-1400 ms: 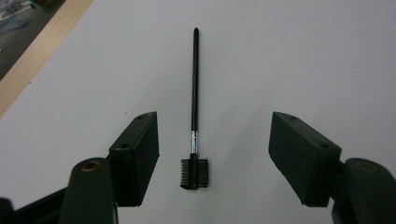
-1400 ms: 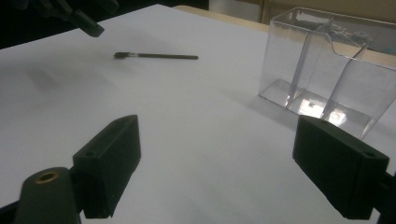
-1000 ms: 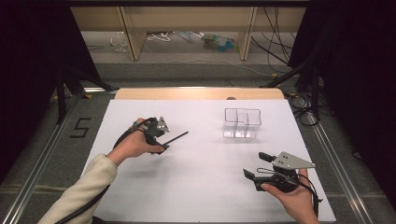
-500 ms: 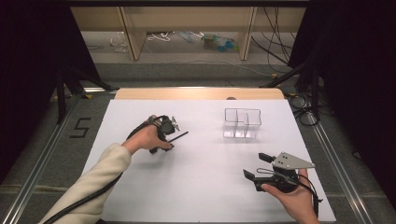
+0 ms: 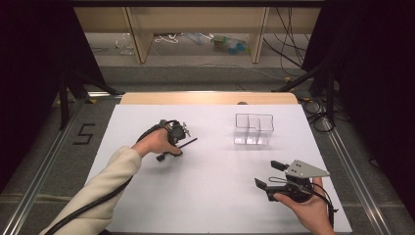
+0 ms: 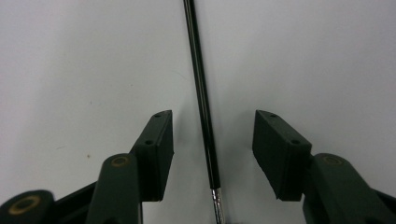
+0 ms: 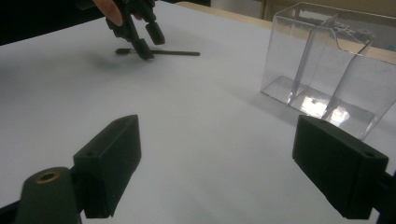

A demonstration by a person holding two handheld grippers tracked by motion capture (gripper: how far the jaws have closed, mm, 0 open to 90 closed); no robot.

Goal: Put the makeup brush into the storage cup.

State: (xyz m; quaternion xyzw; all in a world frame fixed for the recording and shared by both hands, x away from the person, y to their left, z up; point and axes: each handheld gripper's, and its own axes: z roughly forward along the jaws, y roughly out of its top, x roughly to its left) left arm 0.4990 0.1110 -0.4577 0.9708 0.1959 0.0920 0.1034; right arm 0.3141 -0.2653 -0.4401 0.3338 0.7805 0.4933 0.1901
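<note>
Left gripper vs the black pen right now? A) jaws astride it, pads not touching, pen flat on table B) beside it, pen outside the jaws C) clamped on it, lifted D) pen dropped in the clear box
A: in the left gripper view the pen lies on the white table between the left gripper pads, with a gap on each side; the jaws have just been closing.

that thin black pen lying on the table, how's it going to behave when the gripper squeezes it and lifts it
The pen looks straight and rigid, so it probably won't flex. Its round, glossy barrel on the smooth table may roll or slip as the left gripper, jaws closing around it, pinches. Thin as it is, it's likely light.
</note>
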